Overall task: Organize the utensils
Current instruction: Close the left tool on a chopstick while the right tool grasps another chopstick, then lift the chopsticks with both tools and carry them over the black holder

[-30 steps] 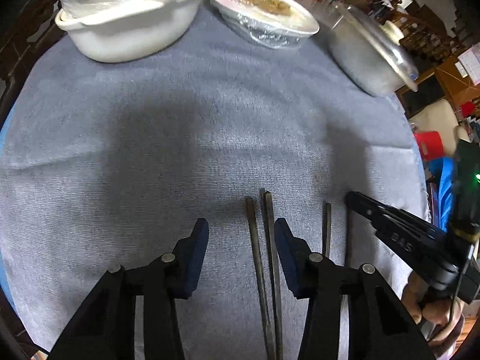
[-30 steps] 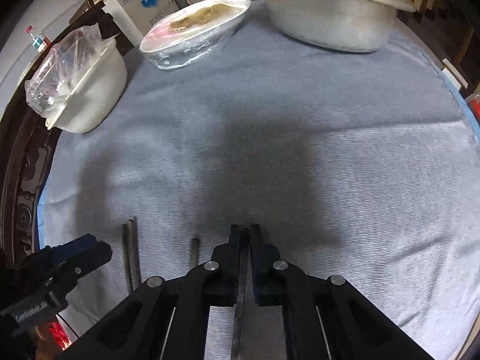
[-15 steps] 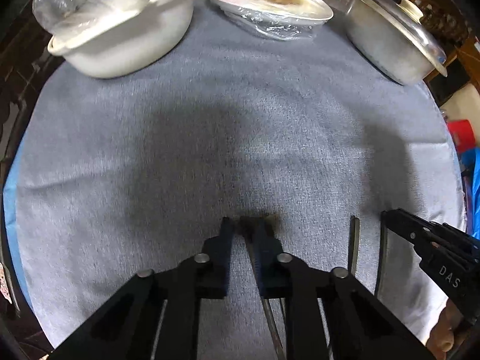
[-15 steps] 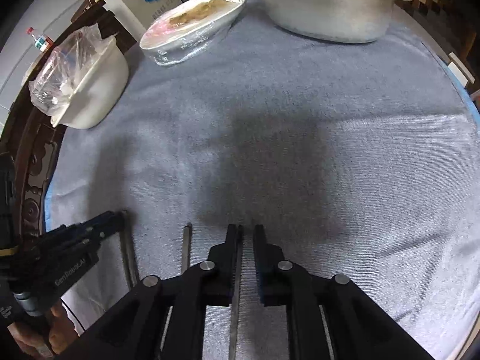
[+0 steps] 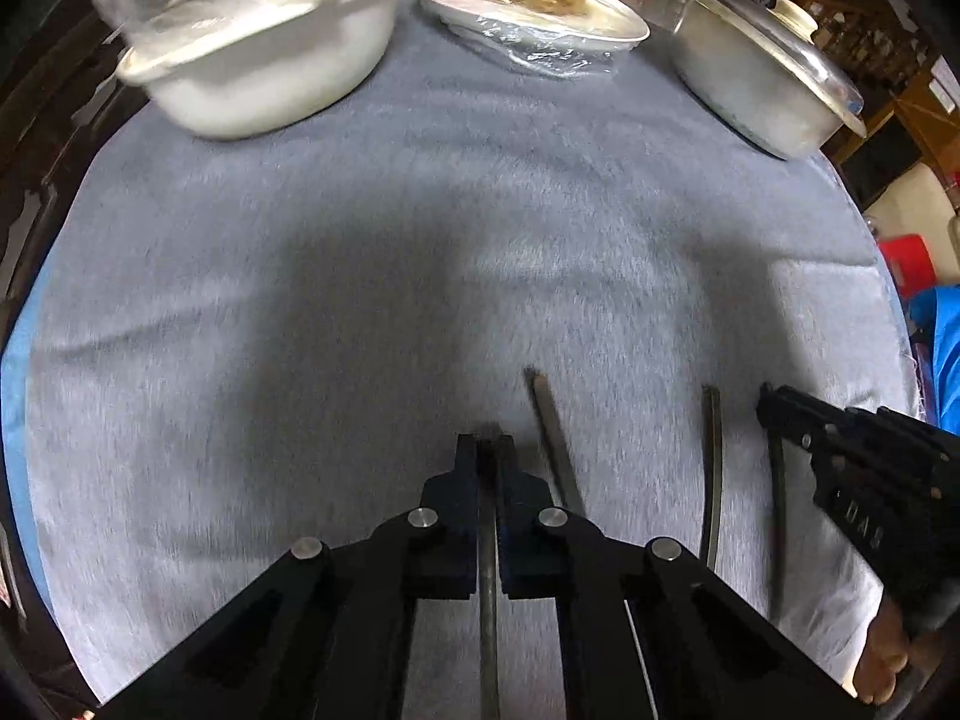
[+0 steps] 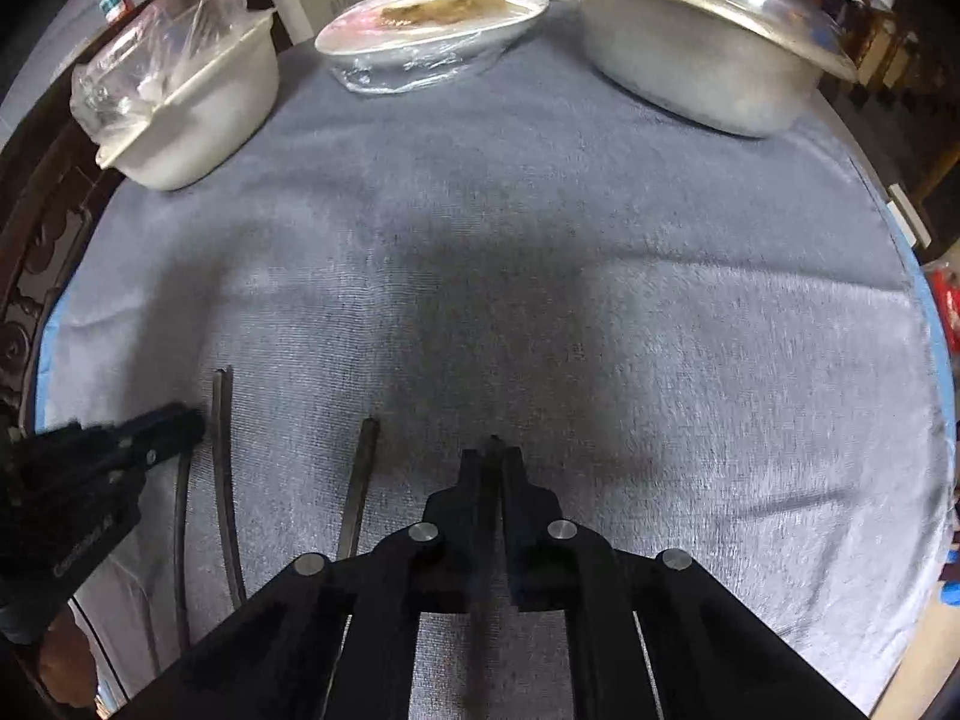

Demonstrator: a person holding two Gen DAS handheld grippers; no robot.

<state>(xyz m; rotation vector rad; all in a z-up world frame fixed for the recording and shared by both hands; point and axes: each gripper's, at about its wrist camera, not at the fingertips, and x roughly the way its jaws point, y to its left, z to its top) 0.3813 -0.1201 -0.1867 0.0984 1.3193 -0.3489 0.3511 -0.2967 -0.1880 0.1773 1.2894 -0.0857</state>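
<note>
On top of the surface (image 5: 420, 252), covered by a grey cloth, sit the big things at the far edge: a metal pot (image 5: 756, 90) with a lid, a white bowl (image 5: 258, 72) with a plastic bag in it, and a wrapped dish (image 5: 528, 18). None of those are in play, so on to the small stuff near the front.

Four dark chopsticks lie side by side on the cloth. The left gripper (image 5: 487, 444) is pressed together on chopstick one (image 5: 489, 570), which runs straight back between its jaws. Chopstick two (image 5: 555, 444) lies just to its right, splayed off at an angle. Chopstick three (image 5: 713, 468) is further right, loose on the cloth. The right gripper (image 6: 492, 459) is pinching chopstick four (image 6: 483, 600) the same way.

Handling-wise I'd guess these are light, stiff and thin, probably a bit slick, so they'll want to pivot or slip if held near one end. Gripping closer to the middle seems the safer bet, with the jaws square across the stick, so it doesn't swing.

Versus a second ago: the left gripper was spread wide with one and two lying together as a tidy pair inside it. Its jaws have just been closing, and now only one is clamped, while two has been nudged out to the side, so the pair is split. The right gripper has stayed pinched on four the whole time and hardly shifted.
</note>
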